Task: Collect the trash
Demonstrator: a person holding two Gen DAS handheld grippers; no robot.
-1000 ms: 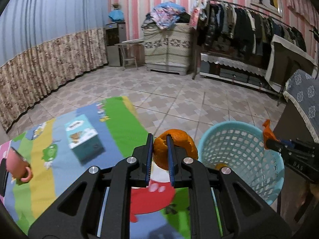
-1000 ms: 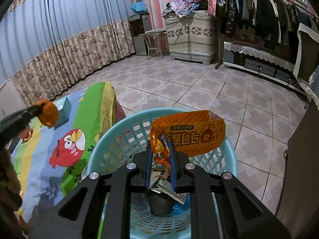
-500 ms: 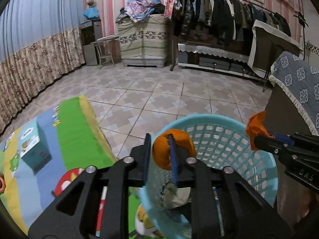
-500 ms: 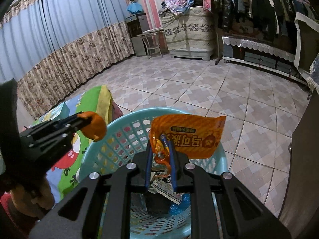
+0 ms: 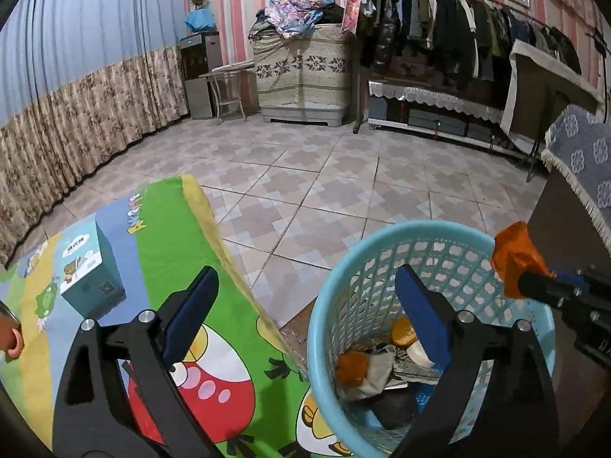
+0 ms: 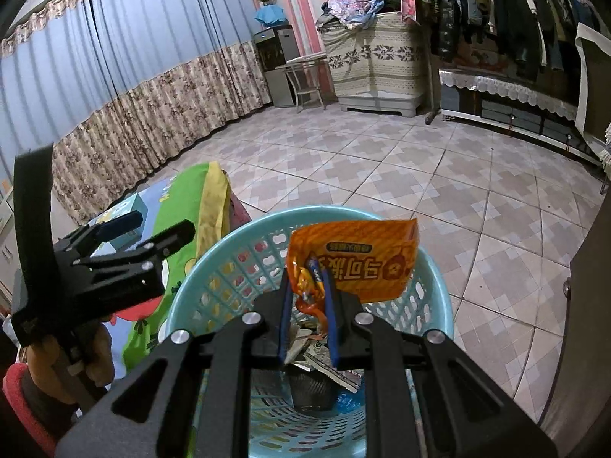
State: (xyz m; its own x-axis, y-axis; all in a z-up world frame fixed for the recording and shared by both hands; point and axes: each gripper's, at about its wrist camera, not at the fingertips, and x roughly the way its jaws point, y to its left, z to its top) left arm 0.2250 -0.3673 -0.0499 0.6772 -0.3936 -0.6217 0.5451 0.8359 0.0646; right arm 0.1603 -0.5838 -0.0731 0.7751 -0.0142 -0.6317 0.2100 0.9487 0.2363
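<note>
A pale blue basket [image 5: 382, 263] of smooth perforated plastic sits at lower right. Inside lie crumpled paper and dull scraps. An orange snack wrapper [image 6: 355, 259], glossy crinkled foil, shows at centre. The mat [image 5: 164, 244] at lower left looks like soft printed cloth. The floor [image 5: 324, 175] is smooth, faintly shiny tile. Curtains [image 6: 126, 87] are matt fabric.

Orange wrapper [image 6: 355, 263] — above basket [image 6: 214, 278], upright

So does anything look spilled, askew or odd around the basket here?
Nothing spilled. The blue basket stands upright with trash inside, including orange peel. The left claw is opening with nothing between its pads. The right claw holds an orange snack wrapper above the basket, not yet dropped.
</note>
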